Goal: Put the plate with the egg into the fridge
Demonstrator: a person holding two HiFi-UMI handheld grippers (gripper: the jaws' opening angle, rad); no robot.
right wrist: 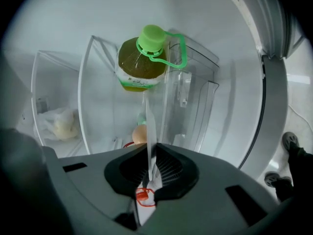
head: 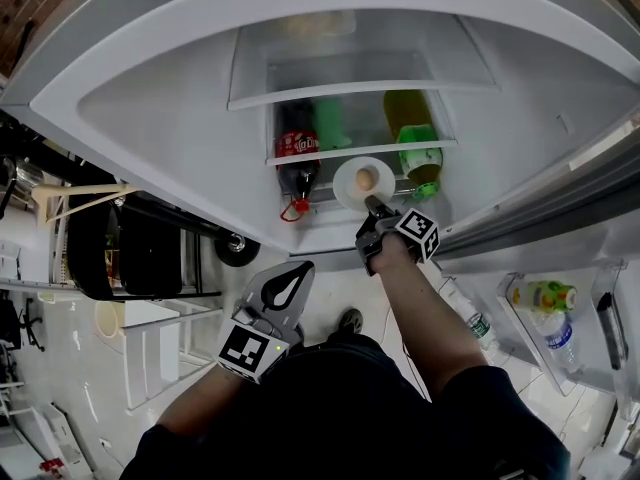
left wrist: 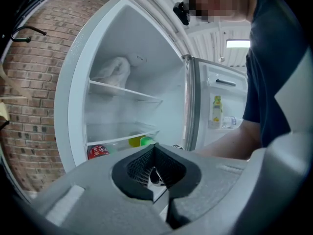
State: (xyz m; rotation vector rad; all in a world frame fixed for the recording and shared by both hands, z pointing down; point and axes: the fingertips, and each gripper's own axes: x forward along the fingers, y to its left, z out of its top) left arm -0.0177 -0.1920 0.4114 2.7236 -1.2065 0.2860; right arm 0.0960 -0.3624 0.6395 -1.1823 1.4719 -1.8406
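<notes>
The right gripper (head: 372, 206) is clamped on the near rim of the plate (head: 350, 190), which sits inside the open fridge (head: 140, 118) just beside the green-capped bottle (head: 415, 133), between that bottle and the cola bottle (head: 296, 153) on its far side. Whether the plate already rests on a shelf cannot be told. The main danger is the egg (head: 366, 178): smooth, rounded and loose on a glossy white dish held by one edge only, so any tilt could roll it off and crack it. A sideways nudge could also knock the plate's rim against the green-capped bottle, which looks like a tall plastic one full of yellow-green liquid, or catch the red ring dangling from the cola bottle's neck. A thin, hard rim pinched between ribbed black pads may slip if the grip eases before it is supported. The left gripper (head: 300, 273) hangs well clear of the green-capped bottle, outside the fridge, pressed closed with nothing in it.
</notes>
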